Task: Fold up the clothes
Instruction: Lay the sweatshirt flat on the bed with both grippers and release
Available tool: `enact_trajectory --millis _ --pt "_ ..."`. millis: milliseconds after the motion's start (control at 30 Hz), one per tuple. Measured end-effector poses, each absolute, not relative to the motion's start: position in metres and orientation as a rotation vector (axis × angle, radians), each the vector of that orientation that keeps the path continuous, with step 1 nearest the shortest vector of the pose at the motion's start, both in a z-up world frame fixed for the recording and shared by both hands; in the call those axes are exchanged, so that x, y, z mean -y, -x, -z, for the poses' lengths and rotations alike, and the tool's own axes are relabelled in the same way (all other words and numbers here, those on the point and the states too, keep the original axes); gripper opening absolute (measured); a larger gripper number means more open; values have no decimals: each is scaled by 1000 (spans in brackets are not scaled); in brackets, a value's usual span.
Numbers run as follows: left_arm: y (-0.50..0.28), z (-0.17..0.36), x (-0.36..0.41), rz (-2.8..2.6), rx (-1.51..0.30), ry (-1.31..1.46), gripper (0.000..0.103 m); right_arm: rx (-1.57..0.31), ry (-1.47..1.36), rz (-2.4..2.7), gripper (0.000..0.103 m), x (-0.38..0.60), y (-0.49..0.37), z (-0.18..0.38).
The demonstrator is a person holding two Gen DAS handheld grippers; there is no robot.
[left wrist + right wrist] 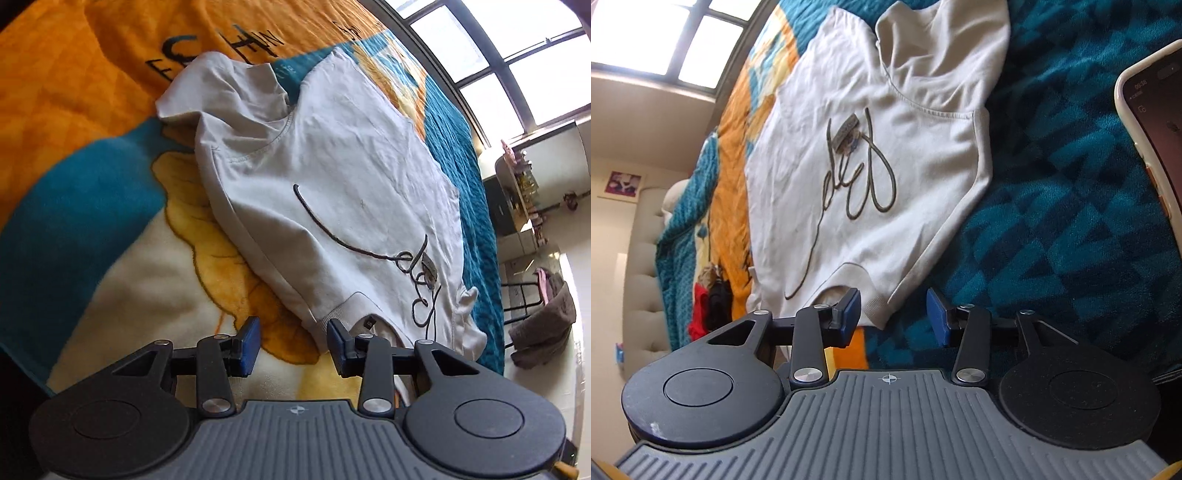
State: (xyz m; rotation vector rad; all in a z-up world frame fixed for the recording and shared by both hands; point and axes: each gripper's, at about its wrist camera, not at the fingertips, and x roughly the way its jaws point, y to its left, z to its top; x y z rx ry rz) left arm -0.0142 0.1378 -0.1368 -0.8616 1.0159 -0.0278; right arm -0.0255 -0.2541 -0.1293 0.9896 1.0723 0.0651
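So the cream hoodie (332, 177) is lying front side up on the blanket (92, 206) that covers the bed, dark script lettering facing up. Its long axis runs from the ribbed hem, which is right at both grippers, away to the hood, which is bunched up at the far end. One sleeve looks tucked along the side, hard to tell more.

The left gripper (293, 341) is spread with nothing between the pads, one pad just over the hem corner. The right gripper (895, 315) is spread too, with the other hem corner poking into the gap but not pinched.

What I'd worry about: the fleece blanket is thick and fuzzy, so a low pinch could grab blanket along with the hem. Only catching the top layer would make the fold drag crooked. That lumpy hood could also bulge the finished fold.
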Motion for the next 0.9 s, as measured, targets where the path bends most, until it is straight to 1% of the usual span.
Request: enact_trajectory --millis 100,367,433,500,533,567,600,633,700,733,800,900 --pt "10 148 -148 17 -1010 986 37 -1064 -1028 -69 50 257 23 139" --pt "-7 159 -145 1 -990 1040 41 -1006 -1146 -58 50 269 17 159" --pt "-7 161 -145 -10 -983 1057 41 -990 -1180 -61 50 272 18 163" --pt "-6 159 -144 -8 -976 1051 38 -976 -1212 -61 48 275 19 166" --pt "-5 158 -143 -1 -977 1044 34 -971 -1214 -63 44 275 19 167" --pt "-4 157 -142 7 -977 1037 21 -967 -1213 -65 40 275 19 168" --pt "-4 156 -141 15 -978 1031 10 -972 -1201 -69 34 274 19 168" --pt "-2 156 -140 30 -980 1033 8 -972 -1190 -72 22 273 18 169" --pt "2 150 -138 30 -969 1016 4 -970 -1173 -81 9 269 17 168" --pt "5 144 -136 21 -960 995 3 -958 -1158 -83 5 267 18 165" --pt "14 130 -131 0 -953 948 2 -940 -1118 -76 3 265 21 156" --pt "27 110 -122 -7 -944 853 2 -929 -1031 -39 2 264 28 135"
